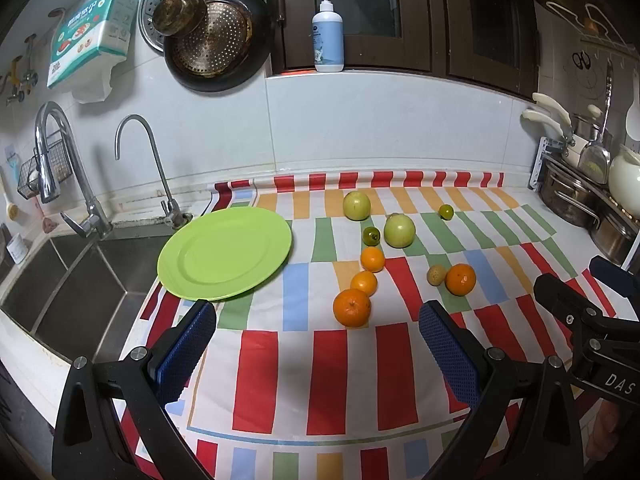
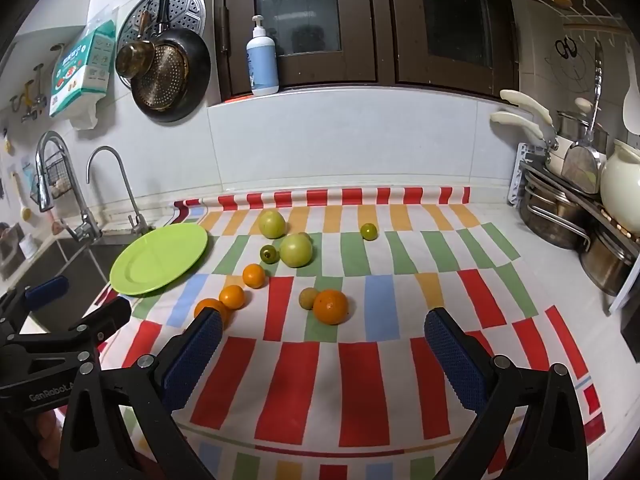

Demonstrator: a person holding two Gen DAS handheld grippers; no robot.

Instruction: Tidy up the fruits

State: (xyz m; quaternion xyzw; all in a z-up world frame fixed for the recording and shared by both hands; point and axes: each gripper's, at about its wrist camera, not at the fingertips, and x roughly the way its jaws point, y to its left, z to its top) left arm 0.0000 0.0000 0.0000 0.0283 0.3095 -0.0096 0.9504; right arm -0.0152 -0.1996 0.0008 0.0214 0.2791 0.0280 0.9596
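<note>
An empty green plate (image 1: 225, 254) (image 2: 160, 259) lies on the striped cloth by the sink. Right of it lie loose fruits: several oranges, the nearest one (image 1: 352, 307) (image 2: 211, 309) large, another (image 1: 460, 279) (image 2: 330, 306) beside a small yellowish fruit (image 1: 436, 275) (image 2: 308, 298); two pale green fruits (image 1: 399, 231) (image 2: 296, 250); small dark green ones (image 1: 371, 236) (image 2: 368, 231). My left gripper (image 1: 318, 324) is open and empty, short of the nearest orange. My right gripper (image 2: 323, 334) is open and empty, short of the right orange.
A steel sink (image 1: 72, 280) with two taps (image 1: 138, 152) lies left of the cloth. Pots and a rack (image 2: 572, 216) stand at the right. Pans (image 1: 216, 40) hang on the wall; a soap bottle (image 1: 328, 36) stands on the sill.
</note>
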